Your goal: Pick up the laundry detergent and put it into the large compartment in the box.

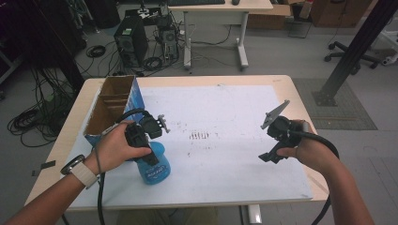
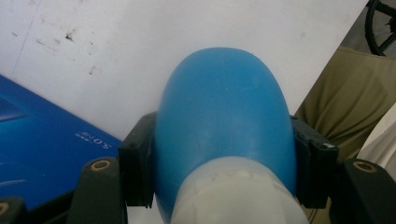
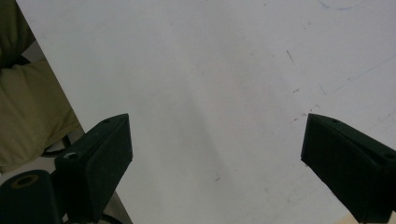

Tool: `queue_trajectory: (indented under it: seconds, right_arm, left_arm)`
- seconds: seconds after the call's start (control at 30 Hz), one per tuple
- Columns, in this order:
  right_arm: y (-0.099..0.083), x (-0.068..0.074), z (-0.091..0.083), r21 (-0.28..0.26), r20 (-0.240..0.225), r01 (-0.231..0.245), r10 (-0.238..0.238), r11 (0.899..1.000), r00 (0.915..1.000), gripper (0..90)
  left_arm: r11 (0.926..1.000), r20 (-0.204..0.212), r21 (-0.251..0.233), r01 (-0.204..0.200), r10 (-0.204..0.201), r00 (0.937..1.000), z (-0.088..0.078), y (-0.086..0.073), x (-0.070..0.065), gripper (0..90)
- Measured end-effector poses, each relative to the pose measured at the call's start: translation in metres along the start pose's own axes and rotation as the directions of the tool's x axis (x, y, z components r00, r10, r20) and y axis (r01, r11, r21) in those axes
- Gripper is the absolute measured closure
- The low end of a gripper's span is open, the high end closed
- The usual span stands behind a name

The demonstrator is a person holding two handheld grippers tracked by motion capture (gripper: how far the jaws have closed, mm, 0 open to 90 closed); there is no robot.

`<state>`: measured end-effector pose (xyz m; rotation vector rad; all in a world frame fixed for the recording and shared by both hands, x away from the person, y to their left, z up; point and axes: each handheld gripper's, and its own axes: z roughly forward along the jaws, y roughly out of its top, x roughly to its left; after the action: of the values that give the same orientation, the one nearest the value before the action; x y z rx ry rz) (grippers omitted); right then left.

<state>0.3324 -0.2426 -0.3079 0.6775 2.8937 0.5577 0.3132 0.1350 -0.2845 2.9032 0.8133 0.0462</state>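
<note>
- The blue bottle (image 1: 154, 166) stands lower left of centre in the high view, upright on the white sheet (image 1: 220, 140) that covers the worktop (image 1: 286, 82), its long axis vertical and only slightly tilted toward me.
- In the left gripper view the bottle (image 2: 224, 116) sits squarely between the two black jaws: a smooth, rounded blue plastic shoulder narrowing to a paler, frosted neck or cap at the bottom edge of the frame.
- My left tool (image 1: 145, 150) comes down on it from above and is clamped on the upper part of the bottle; both pads press its sides, so I read this as a firm hold, not a hover.
- The relation that matters next: the bottle lies directly under and inside the left tool, and the left hand is far nearer than the right, which is well apart across the sheet.
- Just beside the bottle, toward the upper left of the high view, lies the blue cardboard box (image 1: 112, 110), open at the top with brown dividers inside. Its glossy blue side also fills the lower left of the left gripper view.
- I judge the next move is a lift and carry to that box. The compartments look narrow, so the bottle must stay upright.
- My right tool (image 1: 274, 140) hovers at the right of the high view over bare sheet, jaws spread wide and holding nothing.
- The sheet is matt white, scuffed with small dark marks near its centre.
</note>
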Motion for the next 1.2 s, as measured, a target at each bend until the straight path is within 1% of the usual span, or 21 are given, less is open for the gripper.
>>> queue_trajectory:
  seconds: [0.23, 0.33, 0.47, 0.73, 1.0, 1.2]
  right_arm:
    - [-0.001, 0.0, -0.002, 0.001, 0.003, -0.001, 0.001, 1.0, 1.0, 9.0]
    - [-0.002, 0.0, -0.002, -0.002, 0.003, -0.002, 0.002, 1.0, 1.0, 9.0]
    - [-0.003, 0.0, -0.002, -0.003, 0.003, -0.006, 0.006, 1.0, 1.0, 9.0]
    - [-0.002, 0.0, -0.002, -0.004, 0.002, -0.004, 0.004, 1.0, 1.0, 9.0]
    - [-0.001, 0.001, -0.003, -0.004, 0.003, -0.002, 0.002, 1.0, 1.0, 9.0]
    - [-0.003, 0.001, -0.004, -0.008, 0.005, -0.002, 0.002, 1.0, 1.0, 9.0]
  left_arm:
    - [1.0, -0.004, 0.0, -0.005, 0.005, 1.0, -0.001, 0.0, 0.0, 37.2]
    - [1.0, -0.012, 0.002, -0.005, 0.005, 0.9999, -0.002, 0.001, 0.0, 37.3]
    - [1.0, -0.022, 0.0, 0.001, -0.001, 0.9998, -0.006, 0.001, 0.0, 37.3]
    - [0.9998, -0.015, -0.012, 0.018, -0.019, 0.9997, -0.012, 0.0, 0.001, 37.3]
    - [0.9994, -0.031, -0.01, 0.034, -0.035, 0.9989, -0.02, 0.0, 0.002, 37.2]
    - [0.9989, -0.035, -0.016, 0.045, -0.046, 0.9984, -0.026, -0.001, 0.002, 37.3]
